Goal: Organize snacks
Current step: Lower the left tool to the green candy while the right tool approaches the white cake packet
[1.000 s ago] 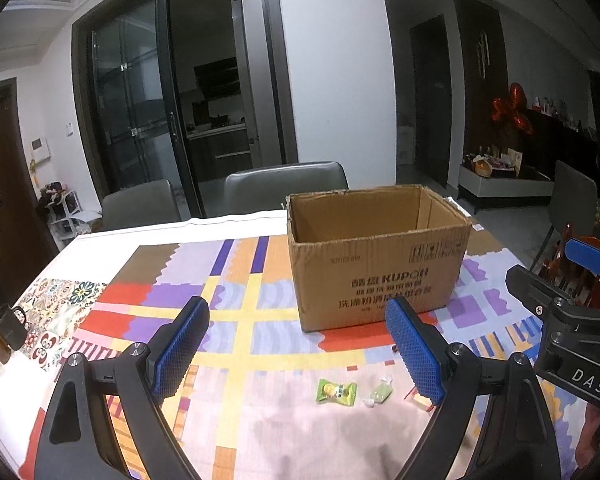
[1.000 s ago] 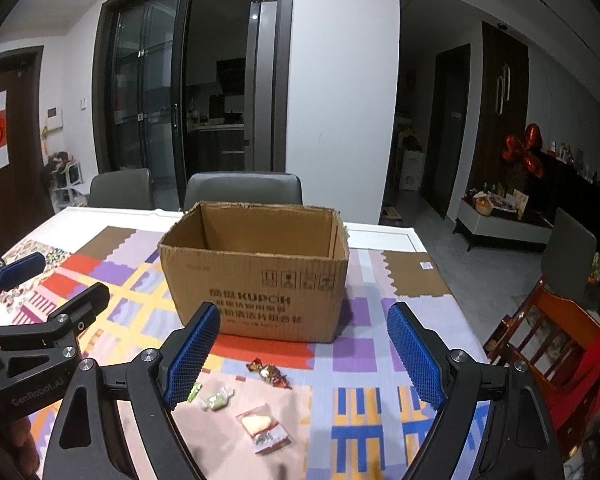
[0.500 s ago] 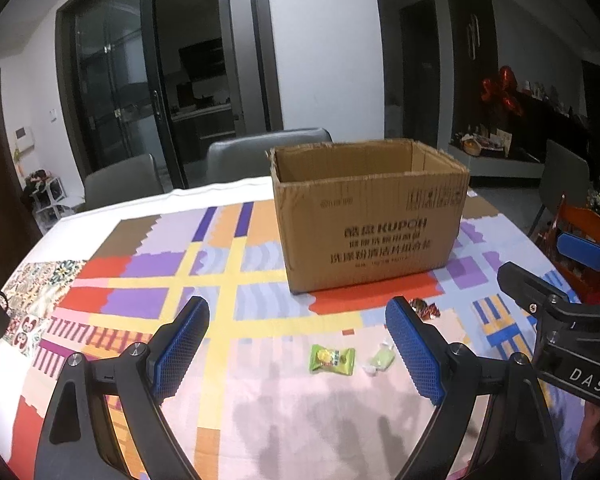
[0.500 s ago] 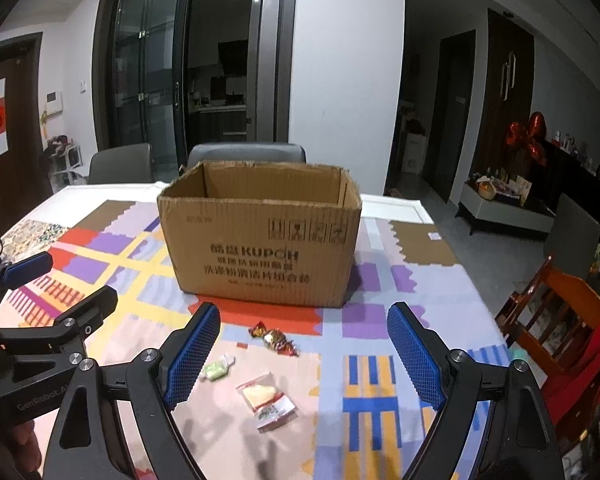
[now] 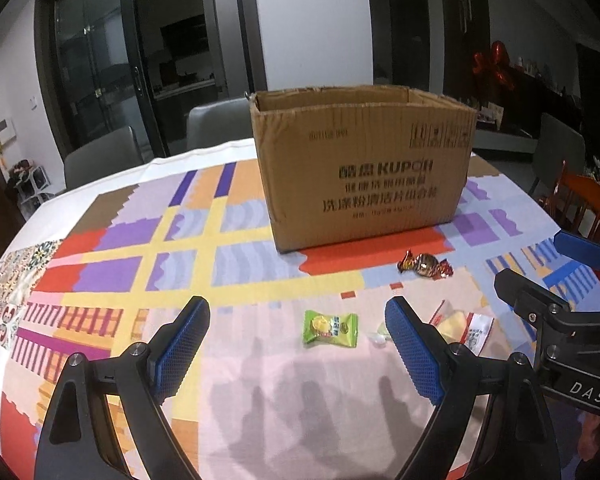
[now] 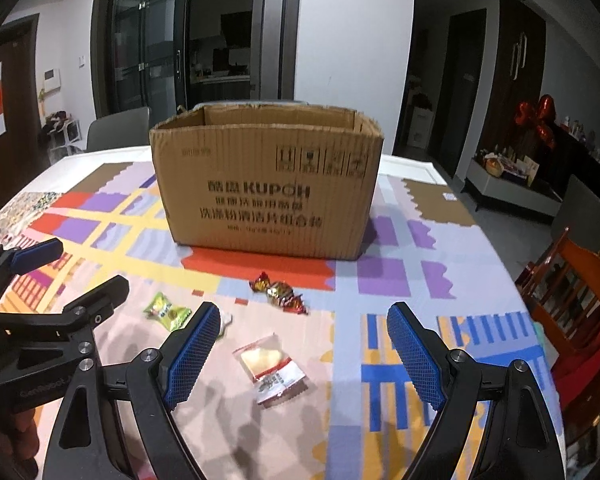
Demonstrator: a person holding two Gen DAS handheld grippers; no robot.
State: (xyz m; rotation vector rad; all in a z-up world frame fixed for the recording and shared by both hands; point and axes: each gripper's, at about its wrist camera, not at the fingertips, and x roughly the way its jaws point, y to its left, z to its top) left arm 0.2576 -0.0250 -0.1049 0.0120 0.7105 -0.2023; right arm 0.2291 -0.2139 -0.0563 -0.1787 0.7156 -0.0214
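Observation:
An open brown cardboard box (image 5: 364, 168) (image 6: 268, 184) stands on the patterned tablecloth. In front of it lie several wrapped snacks: a green candy (image 5: 331, 329) (image 6: 166, 311), a red-gold foil candy (image 5: 425, 266) (image 6: 280, 293), a clear packet with a yellow biscuit (image 5: 462, 326) (image 6: 272, 366), and a small pale candy (image 5: 380, 336) half hidden by a finger. My left gripper (image 5: 298, 346) hangs open above the cloth, just short of the green candy. My right gripper (image 6: 304, 350) is open too, with the clear packet below its gap. Neither holds anything.
Grey chairs (image 5: 100, 160) stand behind the table, and an orange wooden chair (image 6: 572, 280) is at the right edge. Glass doors and a dark cabinet fill the background. The right gripper (image 5: 556, 312) shows at the right of the left wrist view.
Both grippers have sunk toward the table. The box and snacks now look larger and closer. Jaws stay as wide as before.

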